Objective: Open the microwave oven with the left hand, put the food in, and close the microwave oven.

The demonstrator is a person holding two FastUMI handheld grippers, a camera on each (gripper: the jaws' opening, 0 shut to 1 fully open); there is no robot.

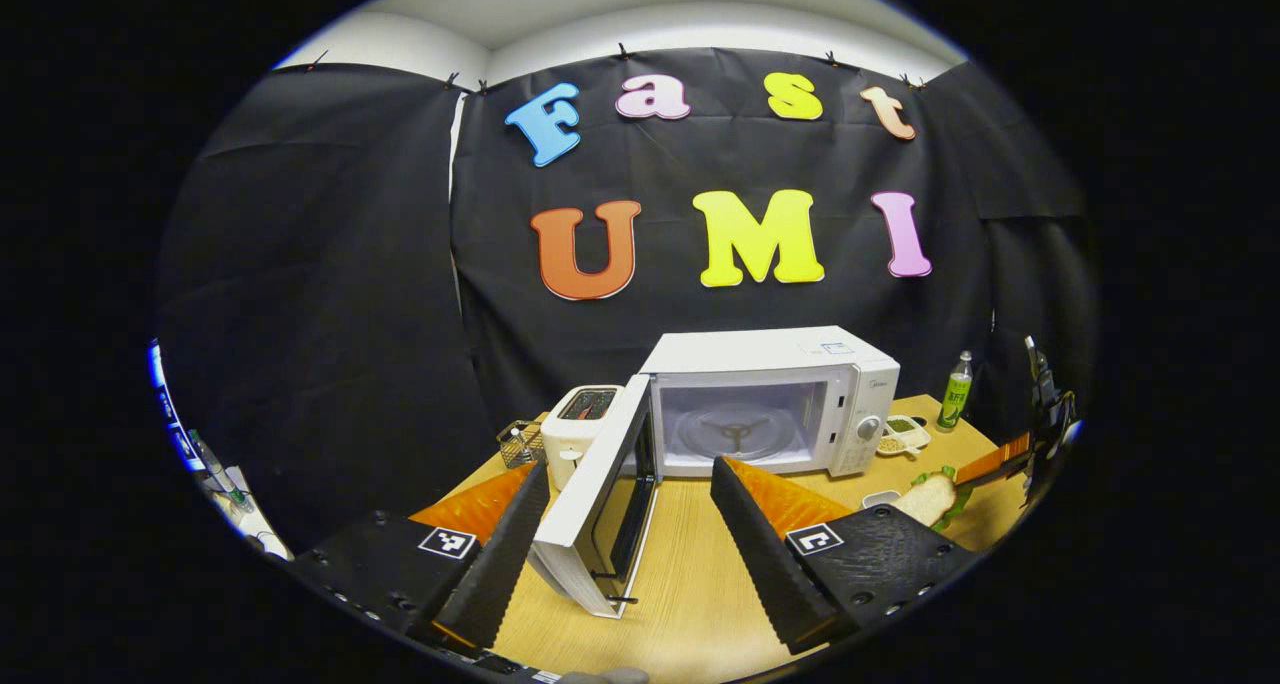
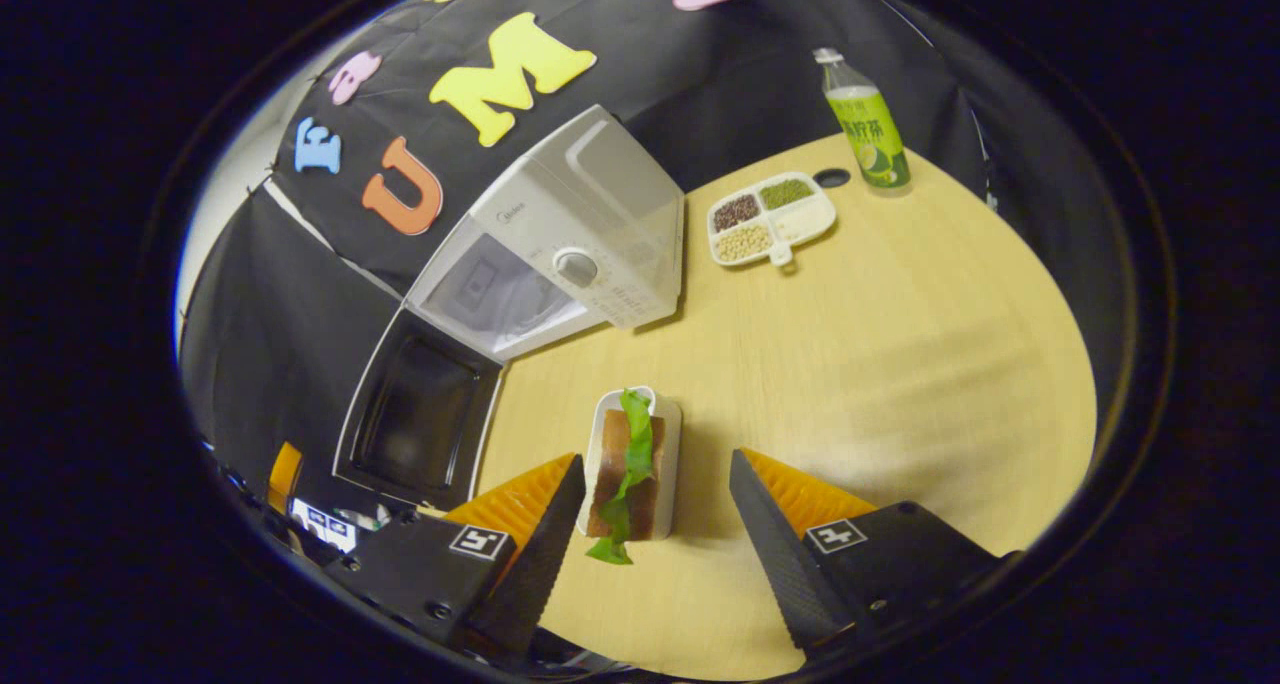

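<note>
Black cloth walls close in a pale wooden counter [image 2: 900, 344], where a white microwave oven [image 1: 770, 399] stands near the back with its door [image 1: 590, 499] swung wide toward you, baring the cavity and glass turntable. That open door suggests the first step is done and the way in is clear.

Your left claw [image 1: 630, 554] is spread wide and holds nothing; the door's edge sits between its fingers, seemingly just clear of them, though contact is hard to judge.

Your right claw [image 2: 655, 534] is also spread wide and empty. It hovers above the food [image 2: 625, 474], a slice of bread topped with a green leaf in a small white rectangular dish [image 2: 665, 434], which rests on the counter in front of the oven. The dish lies between the fingers, lined up lengthwise, likely so you can close on its long sides.

Off to the side stand a divided tray of beans [image 2: 770, 219], a green drink bottle [image 2: 865, 124], and, left of the oven, a white toaster [image 1: 580, 419] and a wire basket [image 1: 520, 442].
</note>
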